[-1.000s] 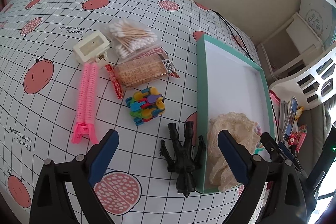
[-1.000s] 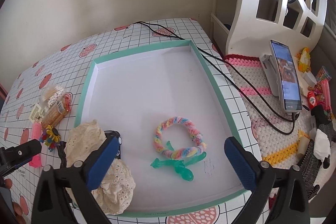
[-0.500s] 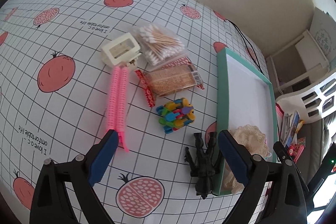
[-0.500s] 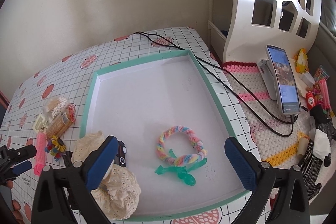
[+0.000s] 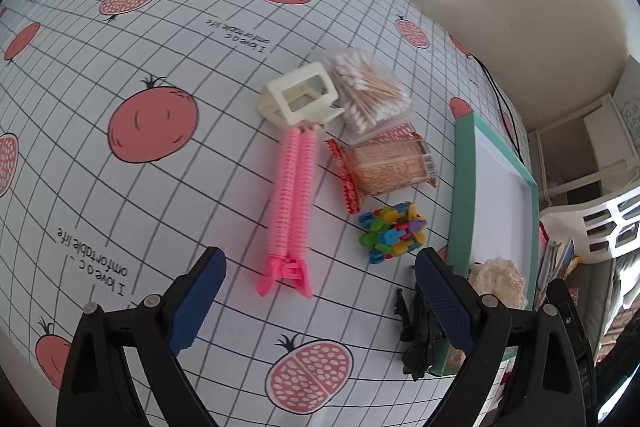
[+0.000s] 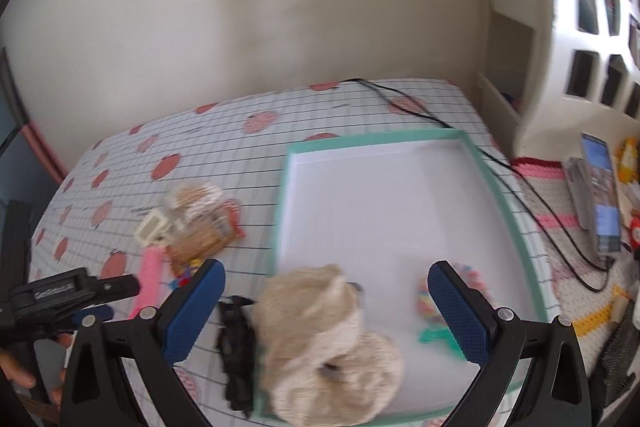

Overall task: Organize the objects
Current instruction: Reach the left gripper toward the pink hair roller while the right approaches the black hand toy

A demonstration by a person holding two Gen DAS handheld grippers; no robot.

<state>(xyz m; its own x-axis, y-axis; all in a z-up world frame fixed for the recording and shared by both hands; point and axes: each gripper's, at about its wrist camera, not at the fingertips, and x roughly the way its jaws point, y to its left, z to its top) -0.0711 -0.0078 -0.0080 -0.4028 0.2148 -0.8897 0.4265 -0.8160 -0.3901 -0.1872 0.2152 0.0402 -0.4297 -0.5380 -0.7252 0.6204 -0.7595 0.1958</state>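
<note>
My left gripper (image 5: 320,295) is open and empty above the tablecloth, just short of a long pink hair clip (image 5: 291,203). Beyond it lie a cream claw clip (image 5: 298,99), a bag of cotton swabs (image 5: 366,89), a toothpick pack (image 5: 390,167) and a bunch of small colourful clips (image 5: 394,233). A black claw clip (image 5: 416,331) lies against the green-rimmed white tray (image 5: 460,187). My right gripper (image 6: 326,307) is open and empty over the tray (image 6: 400,195), above a cream lace scrunchie (image 6: 320,339). A rainbow scrunchie (image 6: 426,301) and a green clip (image 6: 438,337) lie in the tray.
A black cable (image 6: 500,163) runs along the tray's far right side. A phone (image 6: 602,195) stands on a crocheted mat to the right, beside a white shelf unit (image 6: 592,27). A wall bounds the table's far edge.
My left gripper moved left, from over the black clip and tray edge to the pink hair clip. My right gripper swung left and lower toward the lace scrunchie; its view is blurred.
</note>
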